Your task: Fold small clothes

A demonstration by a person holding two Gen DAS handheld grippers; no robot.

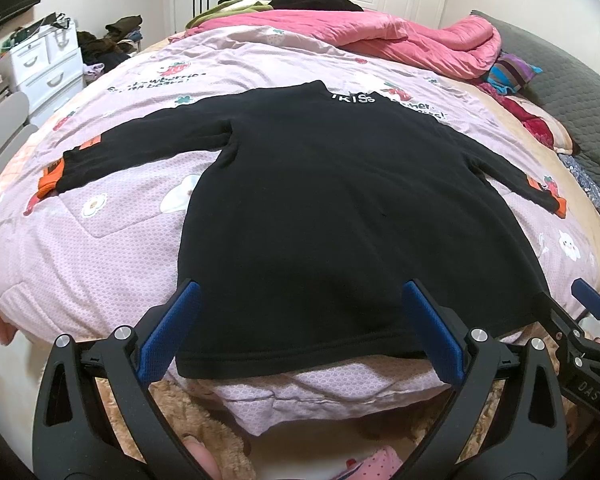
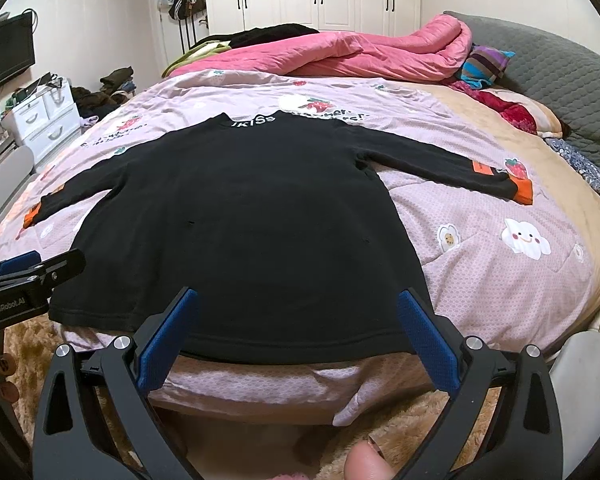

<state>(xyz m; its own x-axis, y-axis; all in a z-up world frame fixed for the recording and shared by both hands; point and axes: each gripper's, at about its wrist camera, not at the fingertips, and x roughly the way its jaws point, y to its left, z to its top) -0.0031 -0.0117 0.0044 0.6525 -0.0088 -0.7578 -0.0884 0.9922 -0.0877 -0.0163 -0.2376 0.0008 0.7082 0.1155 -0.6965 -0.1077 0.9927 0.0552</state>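
A black long-sleeved top (image 1: 320, 208) (image 2: 252, 208) lies flat on the pink quilt, sleeves spread out, orange cuffs (image 1: 50, 178) (image 2: 523, 192) at their ends and white letters at the collar. My left gripper (image 1: 300, 292) is open just over the hem, its blue pads (image 1: 168, 332) wide apart with nothing between them. My right gripper (image 2: 298, 298) is open too, above the hem's right half, its blue pads (image 2: 428, 340) empty. Each gripper shows at the edge of the other's view: the right gripper (image 1: 580, 320), the left gripper (image 2: 24, 276).
The pink quilt (image 1: 100, 248) (image 2: 500, 280) covers the bed. A rolled pink duvet (image 1: 400, 40) (image 2: 360, 56) and dark clothes lie at the far end, cushions and a grey headboard (image 2: 560, 76) at the right. White drawers (image 1: 48, 68) stand left. A fingertip (image 2: 366, 462) shows below.
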